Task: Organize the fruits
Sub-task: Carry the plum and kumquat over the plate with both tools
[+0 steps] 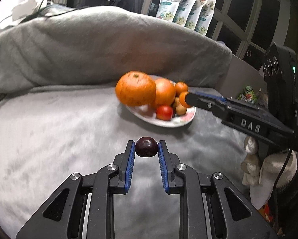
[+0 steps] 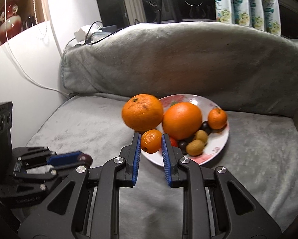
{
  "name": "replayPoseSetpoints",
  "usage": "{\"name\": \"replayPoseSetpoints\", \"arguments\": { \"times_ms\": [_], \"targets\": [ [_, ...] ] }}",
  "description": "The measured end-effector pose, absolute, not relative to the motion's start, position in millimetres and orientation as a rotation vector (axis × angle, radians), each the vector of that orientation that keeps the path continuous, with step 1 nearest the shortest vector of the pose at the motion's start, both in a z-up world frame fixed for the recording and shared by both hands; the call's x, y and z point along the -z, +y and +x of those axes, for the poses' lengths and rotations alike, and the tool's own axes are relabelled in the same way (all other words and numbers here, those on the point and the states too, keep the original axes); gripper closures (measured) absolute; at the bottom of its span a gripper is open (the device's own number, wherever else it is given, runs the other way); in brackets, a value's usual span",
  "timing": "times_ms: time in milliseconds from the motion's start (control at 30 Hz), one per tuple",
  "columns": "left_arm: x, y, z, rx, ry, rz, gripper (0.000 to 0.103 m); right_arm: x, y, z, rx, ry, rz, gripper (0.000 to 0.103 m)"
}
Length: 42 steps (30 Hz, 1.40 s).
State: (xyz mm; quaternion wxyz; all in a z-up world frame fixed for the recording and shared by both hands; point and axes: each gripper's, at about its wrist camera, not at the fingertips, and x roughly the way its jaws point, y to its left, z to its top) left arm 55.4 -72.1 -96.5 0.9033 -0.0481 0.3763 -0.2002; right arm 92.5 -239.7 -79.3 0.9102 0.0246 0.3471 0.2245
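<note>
My left gripper [image 1: 146,147] is shut on a dark purple plum [image 1: 146,146], held above the grey cushion short of the plate. My right gripper [image 2: 151,141] is shut on a small wrinkled mandarin [image 2: 151,141] at the plate's near left rim; in the left wrist view it reaches in from the right with the mandarin [image 1: 182,99]. The floral white plate [image 2: 216,149] holds two big oranges [image 2: 142,111] [image 2: 182,119], a small mandarin [image 2: 217,118], two tan round fruits [image 2: 195,147], dark fruits and a red one [image 1: 164,112]. The left gripper [image 2: 84,159] shows low at the left in the right wrist view.
The plate sits on a grey velvety sofa seat [image 2: 89,127] with a thick back cushion [image 2: 188,59] behind it. Several printed pouches [image 2: 246,2] stand on the sill behind. A white cable [image 2: 27,75] runs down the wall at left. A gloved hand [image 1: 268,165] holds the right gripper.
</note>
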Motion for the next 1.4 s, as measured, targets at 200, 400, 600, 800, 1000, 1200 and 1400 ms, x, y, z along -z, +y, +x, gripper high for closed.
{"name": "replayPoseSetpoints", "arguments": {
  "times_ms": [200, 400, 600, 800, 1000, 1200, 1400],
  "targets": [
    [83, -85, 79, 0.418, 0.753, -0.074, 0.081, 79, -254, 102, -0.445, 0.708, 0.07, 0.081],
    [69, -101, 102, 0.426, 0.73, -0.039, 0.081, 79, -271, 109, -0.435, 0.698, 0.095, 0.081],
    [61, -118, 128, 0.428, 0.722, -0.006, 0.081, 82, -280, 118, -0.442, 0.694, 0.11, 0.081],
    [58, -131, 150, 0.423, 0.724, 0.02, 0.081, 87, -284, 125, -0.452, 0.693, 0.117, 0.081],
    [55, -140, 167, 0.418, 0.727, 0.043, 0.081, 92, -286, 130, -0.463, 0.69, 0.129, 0.081],
    [55, -149, 178, 0.421, 0.728, 0.053, 0.081, 93, -289, 132, -0.465, 0.692, 0.13, 0.081],
    [56, -154, 185, 0.423, 0.735, 0.055, 0.081, 94, -289, 134, -0.461, 0.694, 0.134, 0.081]
  ]
}}
